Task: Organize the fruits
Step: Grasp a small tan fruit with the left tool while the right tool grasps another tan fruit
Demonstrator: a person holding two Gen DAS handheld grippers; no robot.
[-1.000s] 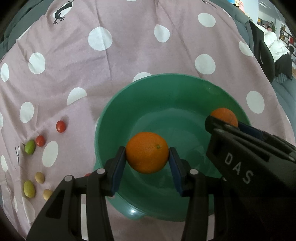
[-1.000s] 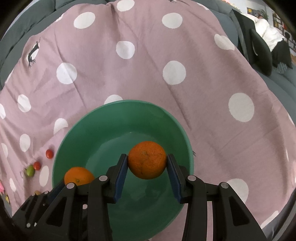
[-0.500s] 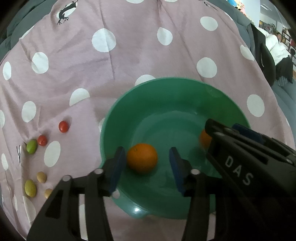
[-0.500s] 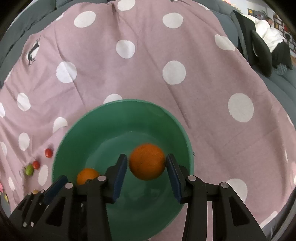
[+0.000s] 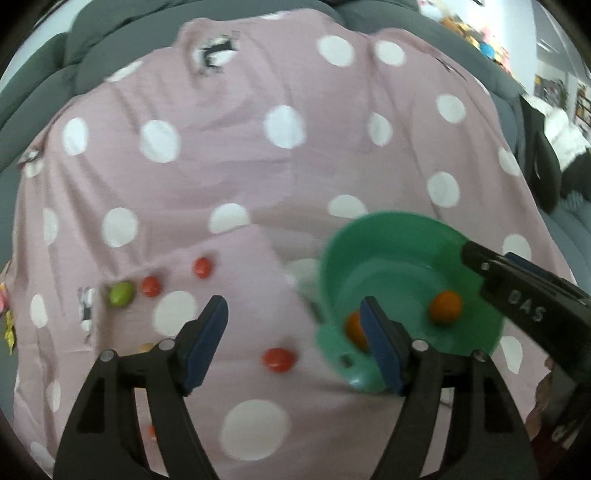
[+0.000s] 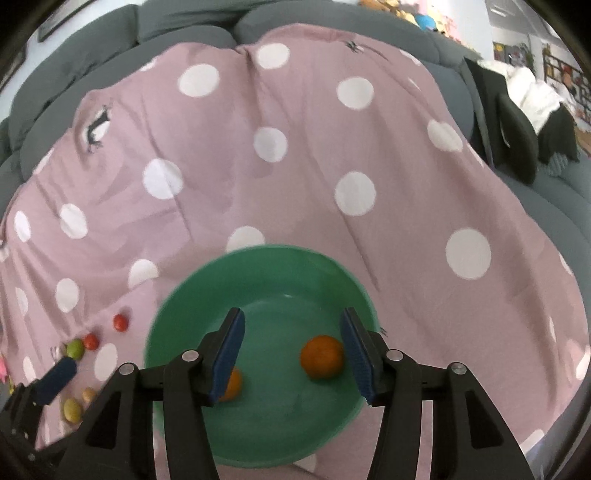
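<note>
A green bowl [image 6: 258, 266] sits on a pink polka-dot cloth and holds two oranges, one [image 6: 321, 357] right of centre and one [image 6: 232, 386] partly behind my right gripper's left finger. My right gripper [image 6: 293, 354] is open and empty above the bowl. In the left wrist view the bowl [image 5: 388, 236] is at the right with both oranges, one [image 5: 445, 306] in the open and one [image 5: 354, 328] partly behind a finger. My left gripper [image 5: 295, 334] is open and empty over the cloth left of the bowl, above a small red fruit [image 5: 279, 359].
Small red fruits [image 5: 202, 267] and a green one [image 5: 120, 293] lie on the cloth to the left, with yellowish ones [image 6: 72, 410] nearer the front. A grey sofa [image 6: 184, 22] borders the cloth. A dark chair [image 6: 513, 144] stands at the right.
Both grippers opened and dropped their oranges into the bowl. The left gripper then swung left, away from the bowl, over the small fruits. The right gripper rose a little.
</note>
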